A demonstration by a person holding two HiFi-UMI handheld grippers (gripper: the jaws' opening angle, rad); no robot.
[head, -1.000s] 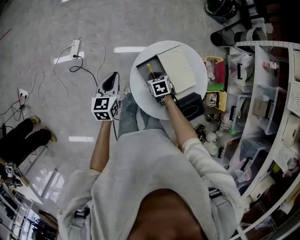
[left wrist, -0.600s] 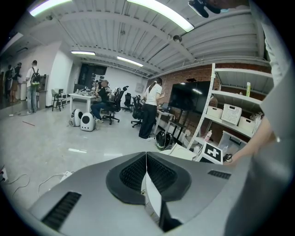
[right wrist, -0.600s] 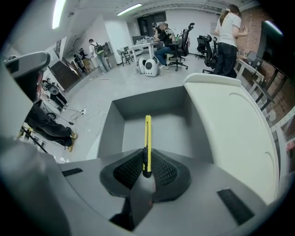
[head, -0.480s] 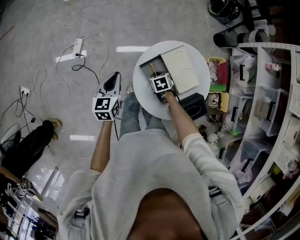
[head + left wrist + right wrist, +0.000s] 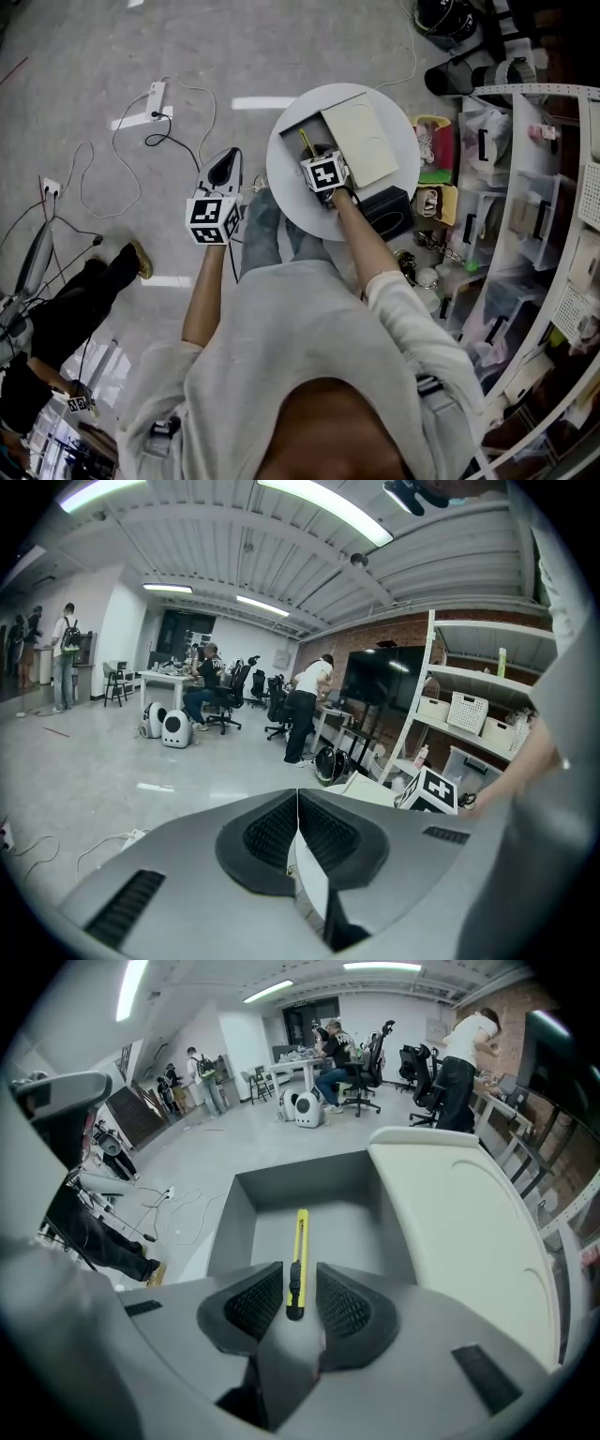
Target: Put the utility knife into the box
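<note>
A yellow utility knife [image 5: 301, 1241] lies lengthwise on the floor of the open grey box [image 5: 239, 1218], whose cream lid [image 5: 459, 1222] is folded out to the right. My right gripper [image 5: 298, 1279] hovers over the box's near end. It is open, its pads stand either side of the knife's black end, and a gap shows on both sides. In the head view the box [image 5: 298, 131] sits on a round white table [image 5: 281, 197] with the right gripper [image 5: 316, 157] over it. My left gripper [image 5: 225, 164] stays left of the table, shut and empty [image 5: 297, 803].
A black tissue box [image 5: 384, 208] sits at the table's near right edge. Shelves with plastic bins [image 5: 525, 216] crowd the right side. A power strip [image 5: 155, 94] and cables trail over the floor at left. A person's legs [image 5: 84, 300] are at far left.
Both grippers have stayed almost still, with the right one over the box throughout. The person's legs on the floor at the left have moved.
</note>
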